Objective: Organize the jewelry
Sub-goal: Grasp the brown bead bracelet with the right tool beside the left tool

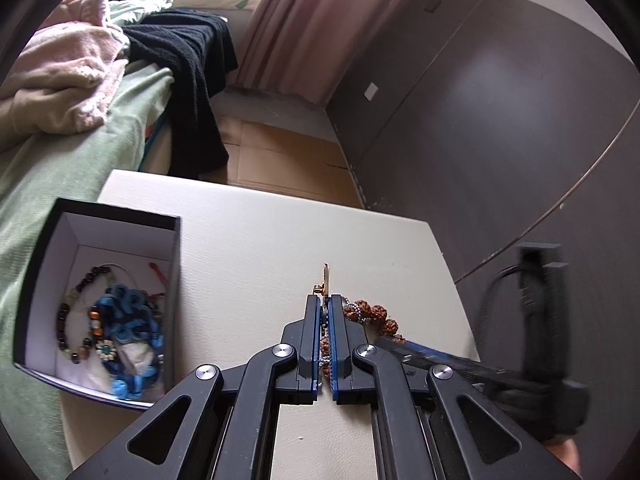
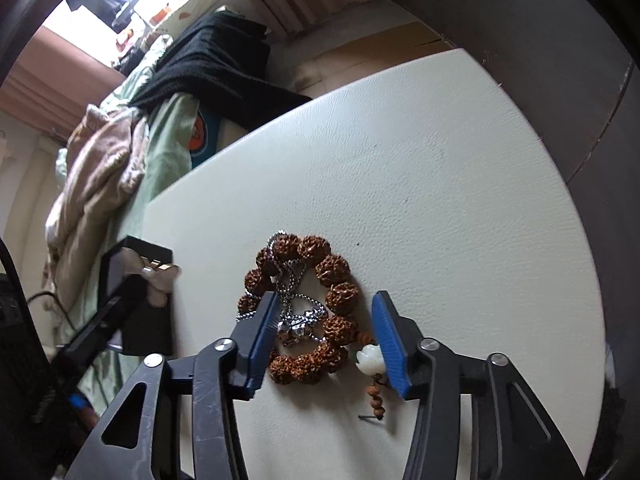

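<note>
Jewelry is the matter here, and nearest the right gripper [image 2: 326, 338] lies a bracelet of rough brown seed beads [image 2: 336, 268], flat on the cream table [image 2: 440, 160], directly between and just ahead of its fingers. A silver chain with a metal pendant [image 2: 298, 322] is draped across the ring, and a small white carved bead [image 2: 370, 358] sits on the bracelet's tassel beside the right-hand blue pad [image 2: 390, 344]. The jaws stand wide, straddling the ring, holding nothing. I judge the beads light, hard and grippy, strung loosely so the ring will sag when lifted; the chain is slippery and may slide off or snag. Pinching one side of the ring together with the chain looks the safest hold. This gripper tilts steeply down at the table.

The left gripper [image 1: 325, 300] is closed narrow on a thin gold-coloured piece [image 1: 326, 280] that sticks out past its tips; what it is I cannot tell. It hovers over the table, with the beads just right of its fingers.

Farther left of it sits the open box [image 1: 120, 216], already containing bracelets and a blue knotted cord [image 1: 128, 320]. Beyond are a bed with heaped clothes [image 1: 72, 60] and a curtain [image 1: 312, 20].
</note>
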Demonstrator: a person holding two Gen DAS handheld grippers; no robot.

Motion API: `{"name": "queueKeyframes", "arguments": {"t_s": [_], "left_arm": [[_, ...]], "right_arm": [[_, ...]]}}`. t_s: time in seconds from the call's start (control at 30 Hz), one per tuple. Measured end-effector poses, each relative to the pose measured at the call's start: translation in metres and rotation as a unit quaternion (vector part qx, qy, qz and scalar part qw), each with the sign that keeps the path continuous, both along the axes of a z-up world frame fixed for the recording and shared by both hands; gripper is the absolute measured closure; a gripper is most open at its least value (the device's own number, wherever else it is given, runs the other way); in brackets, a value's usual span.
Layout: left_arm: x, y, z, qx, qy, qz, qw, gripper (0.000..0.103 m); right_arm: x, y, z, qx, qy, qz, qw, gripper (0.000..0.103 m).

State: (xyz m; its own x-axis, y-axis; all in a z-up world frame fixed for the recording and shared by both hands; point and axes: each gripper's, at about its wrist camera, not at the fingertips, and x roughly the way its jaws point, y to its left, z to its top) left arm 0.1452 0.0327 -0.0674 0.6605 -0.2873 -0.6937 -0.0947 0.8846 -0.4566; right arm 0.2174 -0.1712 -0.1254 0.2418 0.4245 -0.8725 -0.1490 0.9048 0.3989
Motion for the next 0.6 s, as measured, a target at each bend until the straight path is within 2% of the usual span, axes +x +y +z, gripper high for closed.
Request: {"name": "queueKeyframes", "arguments": {"t_s": [0.1, 0.17, 0.2, 0.3, 0.4, 0.6], "left_arm": [[-0.008, 0.005, 0.006, -0.003, -0.005, 0.003, 1.0, 0.1], [-0.013, 0.007, 0.009, -0.002, -0.007, 0.005, 1.0, 0.1], [-0.018, 0.008, 0.011, -0.001, -0.009, 0.006, 0.9999, 0.1], [-0.027, 0.013, 0.015, 0.0, -0.012, 0.01, 0.9999, 0.1], [-0.037, 0.018, 0.019, -0.002, -0.016, 0.016, 0.9997, 0.1], [-0.051, 0.028, 0.024, -0.004, -0.024, 0.025, 0.9994, 0.1]], "right_arm": [[-0.003, 0.014, -0.002, -0.047, -0.017, 0.006, 0.999, 0.07], [-0.007, 0.022, -0.001, -0.081, -0.03, 0.014, 0.996, 0.083], [-0.009, 0.023, -0.001, -0.081, -0.033, 0.017, 0.996, 0.083], [-0.013, 0.018, -0.001, -0.044, -0.023, 0.014, 0.999, 0.083], [-0.02, 0.009, 0.017, 0.003, -0.044, 0.005, 0.999, 0.083], [-0.04, 0.0, 0.059, 0.096, -0.092, 0.005, 0.991, 0.084]]}}
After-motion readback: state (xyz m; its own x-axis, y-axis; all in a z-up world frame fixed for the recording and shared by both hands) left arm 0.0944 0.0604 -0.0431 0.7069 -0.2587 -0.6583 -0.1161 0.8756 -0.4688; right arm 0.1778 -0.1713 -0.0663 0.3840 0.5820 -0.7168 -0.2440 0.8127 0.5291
